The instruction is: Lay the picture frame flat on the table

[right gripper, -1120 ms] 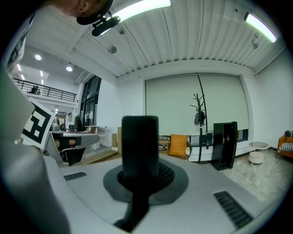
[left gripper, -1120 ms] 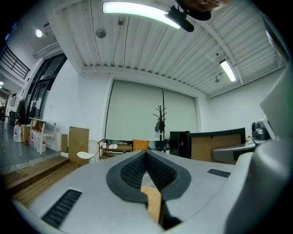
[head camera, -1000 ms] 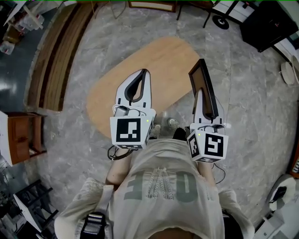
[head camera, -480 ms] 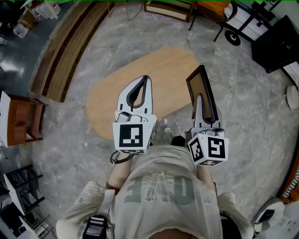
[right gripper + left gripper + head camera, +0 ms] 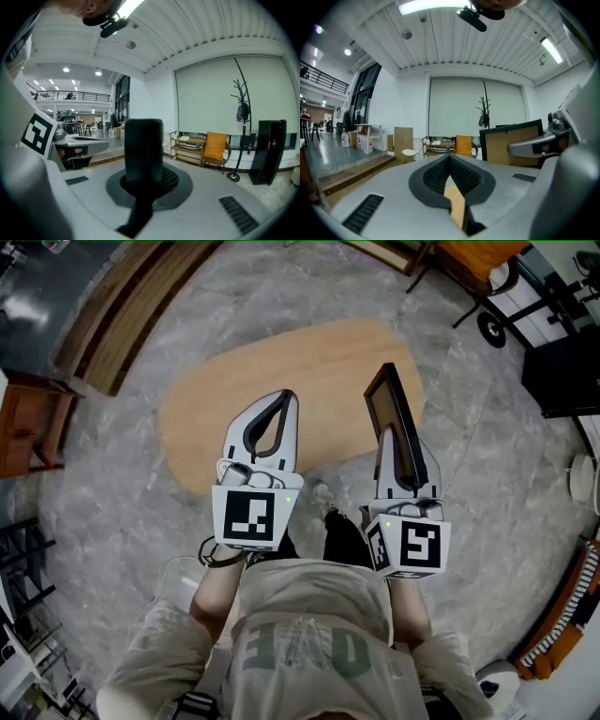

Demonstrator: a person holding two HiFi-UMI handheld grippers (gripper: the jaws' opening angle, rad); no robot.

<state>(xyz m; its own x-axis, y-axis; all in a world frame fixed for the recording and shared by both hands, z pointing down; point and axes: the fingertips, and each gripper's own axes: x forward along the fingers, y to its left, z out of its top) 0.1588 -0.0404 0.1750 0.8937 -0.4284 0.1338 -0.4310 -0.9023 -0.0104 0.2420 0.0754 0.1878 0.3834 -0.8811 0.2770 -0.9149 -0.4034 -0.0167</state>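
The picture frame (image 5: 384,395), black-edged with a brown panel, stands upright on edge above the near right rim of the oval wooden table (image 5: 272,362). My right gripper (image 5: 387,434) is shut on its lower part. In the right gripper view the frame (image 5: 143,145) shows end-on as a black bar between the jaws of the right gripper (image 5: 143,164). My left gripper (image 5: 284,397) hovers over the table's near edge, shut and empty. In the left gripper view, the left gripper (image 5: 450,157) has its tips together, and the frame (image 5: 513,143) shows at the right.
A marble-look floor surrounds the table. Wooden steps (image 5: 112,315) run along the upper left, with a brown cabinet (image 5: 23,423) at the left edge. A black wheeled cart (image 5: 558,343) and an orange chair (image 5: 478,254) stand at the upper right. The person's shoe (image 5: 323,493) is beside the table.
The view has swung, so the table now sits higher and further left. Both grippers keep their pose, with the frame still upright in the right one.
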